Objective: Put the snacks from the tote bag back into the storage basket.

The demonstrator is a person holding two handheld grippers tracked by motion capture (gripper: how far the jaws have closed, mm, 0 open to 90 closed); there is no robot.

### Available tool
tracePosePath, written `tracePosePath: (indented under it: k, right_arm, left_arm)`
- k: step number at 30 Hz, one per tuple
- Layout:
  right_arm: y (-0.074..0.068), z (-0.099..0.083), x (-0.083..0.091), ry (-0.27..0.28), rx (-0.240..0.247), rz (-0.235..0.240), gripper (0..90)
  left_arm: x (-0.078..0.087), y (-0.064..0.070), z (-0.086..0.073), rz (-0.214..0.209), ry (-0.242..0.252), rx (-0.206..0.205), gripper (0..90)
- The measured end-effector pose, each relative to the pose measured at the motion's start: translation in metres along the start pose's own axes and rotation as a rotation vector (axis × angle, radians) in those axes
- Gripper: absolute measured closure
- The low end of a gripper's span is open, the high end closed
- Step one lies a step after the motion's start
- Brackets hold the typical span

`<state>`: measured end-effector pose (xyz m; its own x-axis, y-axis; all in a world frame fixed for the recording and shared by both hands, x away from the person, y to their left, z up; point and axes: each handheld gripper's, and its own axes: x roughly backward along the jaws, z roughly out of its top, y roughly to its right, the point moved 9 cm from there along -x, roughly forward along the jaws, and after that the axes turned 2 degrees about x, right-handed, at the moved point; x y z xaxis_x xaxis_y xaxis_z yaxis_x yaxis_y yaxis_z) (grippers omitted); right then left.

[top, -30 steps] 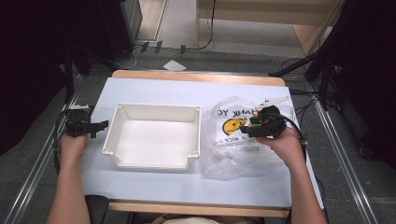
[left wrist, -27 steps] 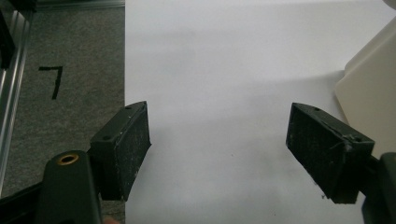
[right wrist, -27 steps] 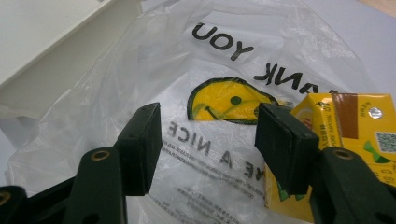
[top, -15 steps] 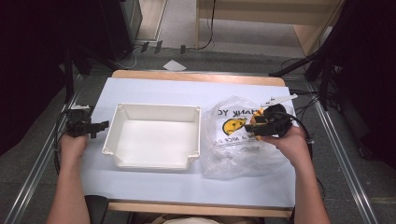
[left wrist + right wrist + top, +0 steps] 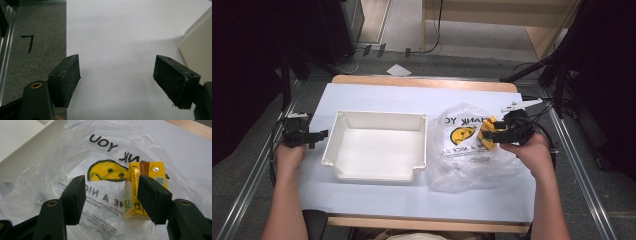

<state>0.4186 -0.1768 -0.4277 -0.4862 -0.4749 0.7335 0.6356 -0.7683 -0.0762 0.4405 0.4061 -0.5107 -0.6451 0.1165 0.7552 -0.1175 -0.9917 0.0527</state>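
Right tool [image 5: 112, 195] has opened wide, yellow juice carton [image 5: 142, 192] now free on the plastic bag [image 5: 75, 170]; left tool [image 5: 125, 77] idles wide.

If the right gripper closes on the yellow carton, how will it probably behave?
The yellow carton has flat printed faces and sharp edges, so it probably stays stiff. It looks small, likely light. It lies on the crinkled plastic bag, so it may slide when pushed.

Grey carpeted floor [image 5: 462, 60] is seen beyond the table [image 5: 422, 82]; wooden furniture [image 5: 492, 15] behind; surroundings dark.
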Motion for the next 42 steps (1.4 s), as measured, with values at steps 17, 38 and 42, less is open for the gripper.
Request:
tracePosePath:
  k: [17, 38, 42]
  right_arm:
    - [0.030, -0.003, 0.007, -0.002, -0.036, -0.046, 40.3]
    - [0.042, -0.009, -0.026, -0.095, -0.054, -0.040, 38.6]
    - [0.045, -0.013, -0.034, -0.123, -0.052, -0.041, 38.6]
  left_arm:
    - [0.001, -0.002, 0.000, 0.010, 0.002, 0.001, 22.8]
    - [0.001, -0.003, -0.003, 0.011, -0.001, 0.004, 22.7]
    - [0.001, -0.003, -0.003, 0.008, -0.002, 0.003, 22.6]
